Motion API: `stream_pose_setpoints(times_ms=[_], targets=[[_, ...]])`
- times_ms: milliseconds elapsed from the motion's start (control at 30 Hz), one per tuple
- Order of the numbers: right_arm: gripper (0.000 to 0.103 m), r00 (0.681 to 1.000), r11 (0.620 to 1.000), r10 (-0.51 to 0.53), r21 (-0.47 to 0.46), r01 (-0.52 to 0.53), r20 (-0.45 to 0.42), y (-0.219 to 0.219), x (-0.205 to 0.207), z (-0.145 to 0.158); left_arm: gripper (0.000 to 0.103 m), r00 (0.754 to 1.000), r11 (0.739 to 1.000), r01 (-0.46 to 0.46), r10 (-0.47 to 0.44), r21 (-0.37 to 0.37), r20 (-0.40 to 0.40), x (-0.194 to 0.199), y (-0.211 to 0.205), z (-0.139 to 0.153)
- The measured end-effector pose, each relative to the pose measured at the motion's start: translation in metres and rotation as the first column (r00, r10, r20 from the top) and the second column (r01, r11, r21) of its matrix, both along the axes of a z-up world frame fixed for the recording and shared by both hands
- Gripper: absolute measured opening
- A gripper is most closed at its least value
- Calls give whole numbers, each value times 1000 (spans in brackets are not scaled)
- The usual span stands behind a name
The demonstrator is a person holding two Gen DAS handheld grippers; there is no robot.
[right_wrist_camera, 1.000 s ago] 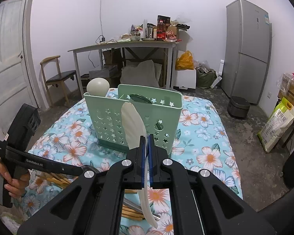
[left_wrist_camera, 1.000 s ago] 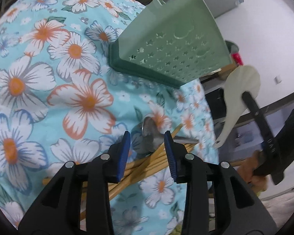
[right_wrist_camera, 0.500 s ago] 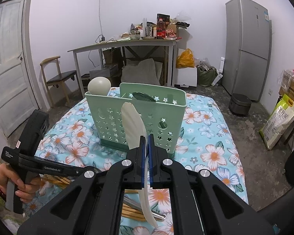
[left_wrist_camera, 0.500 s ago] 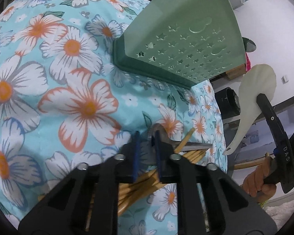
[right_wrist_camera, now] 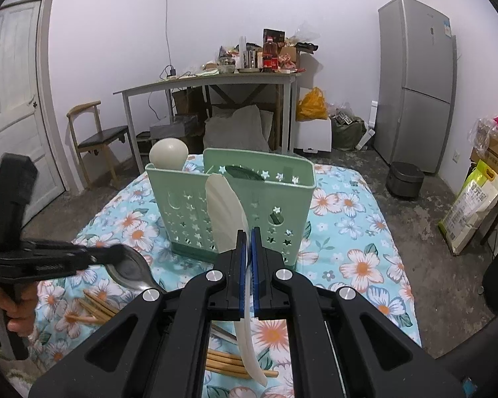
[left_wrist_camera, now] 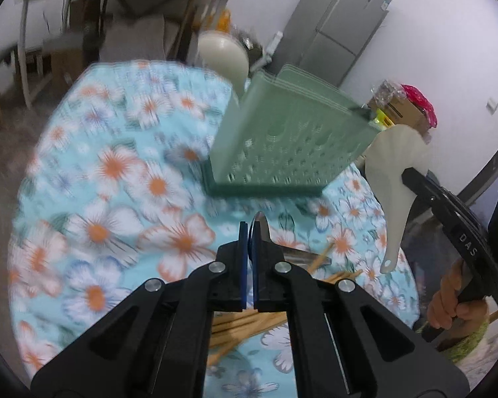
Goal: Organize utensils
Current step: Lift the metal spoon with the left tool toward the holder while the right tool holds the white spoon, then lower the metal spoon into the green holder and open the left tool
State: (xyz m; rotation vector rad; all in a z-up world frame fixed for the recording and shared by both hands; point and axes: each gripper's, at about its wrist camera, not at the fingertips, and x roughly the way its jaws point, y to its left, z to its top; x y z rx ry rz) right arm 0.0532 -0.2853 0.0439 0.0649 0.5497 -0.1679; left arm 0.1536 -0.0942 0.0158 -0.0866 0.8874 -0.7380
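L gripper [left_wrist_camera: 250,232] clamping metal spoon [right_wrist_camera: 129,263], R gripper [right_wrist_camera: 247,242] clamping white paddle [right_wrist_camera: 227,212]

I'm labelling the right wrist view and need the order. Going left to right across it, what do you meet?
Left hand-held gripper → metal spoon → round cream ladle → green utensil basket → grey fridge → yellow-green bag.
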Motion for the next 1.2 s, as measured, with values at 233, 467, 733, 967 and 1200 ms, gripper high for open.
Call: stream_pose_setpoints(times_ms=[233, 467, 733, 967, 1200], targets=[[3, 999, 1000, 8, -15, -7, 54, 3, -1, 13, 1, 987, 997, -79, 78, 2, 143, -9, 20, 34], [3, 996, 1000, 9, -8, -8, 91, 4, -2, 25, 1, 959, 991, -108, 126, -84, 254, -18, 42, 80], [3, 996, 1000, 6, -5, -6, 94, 5, -4, 27, 1, 905, 982, -105, 159, -154, 395, -15, 50, 132], [3, 995, 1000, 1, -6, -1, 96, 6, -7, 28, 1, 839, 988, -138, 157, -76, 521, -9, 32, 150], [3, 996, 1000, -9, -1, 9, 94, 2, -10, 29, 1, 792, 975, -185, 75, 122, 606, 7, -11, 136]])
